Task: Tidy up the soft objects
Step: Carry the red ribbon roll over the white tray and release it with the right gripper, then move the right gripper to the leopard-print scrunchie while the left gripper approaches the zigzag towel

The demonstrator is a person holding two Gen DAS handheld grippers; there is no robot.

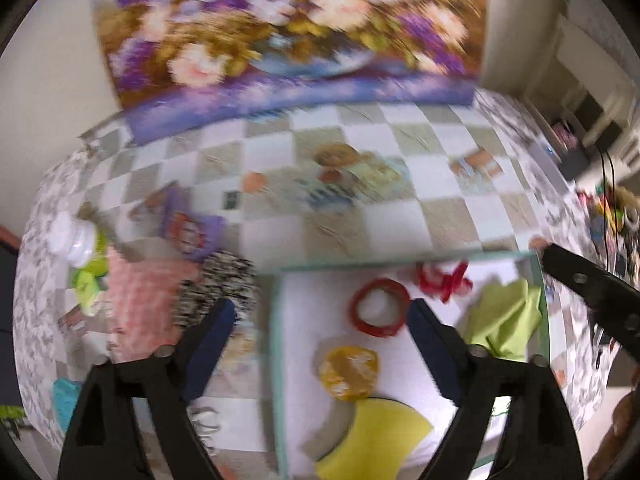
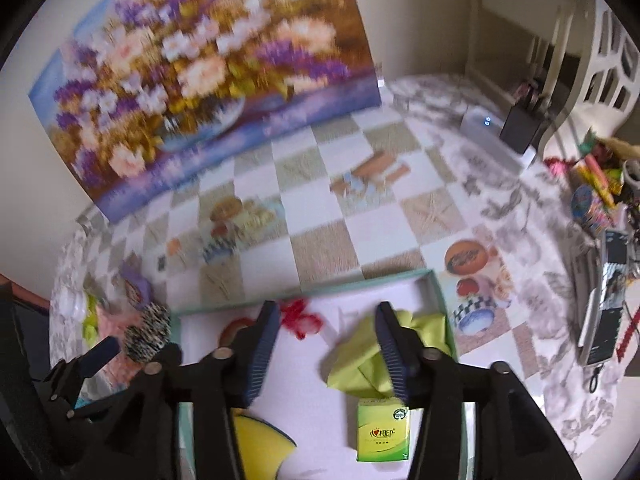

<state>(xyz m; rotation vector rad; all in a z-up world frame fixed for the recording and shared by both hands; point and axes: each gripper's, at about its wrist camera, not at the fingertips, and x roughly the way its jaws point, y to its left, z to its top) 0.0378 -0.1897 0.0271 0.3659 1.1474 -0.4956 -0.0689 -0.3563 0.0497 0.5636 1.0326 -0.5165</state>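
Cloths wait left of my tray (image 1: 276, 320) on the bench: pink checked cloth (image 1: 140, 300), limp, best pinched at an edge. Left claw (image 1: 320, 320) gapes empty. Inside, green cloth (image 2: 360, 356) lies beneath my right claw (image 2: 326, 344), parted, gripping nothing.

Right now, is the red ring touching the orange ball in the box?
Apart. The left wrist view shows white box floor between the red ring and the orange ball.
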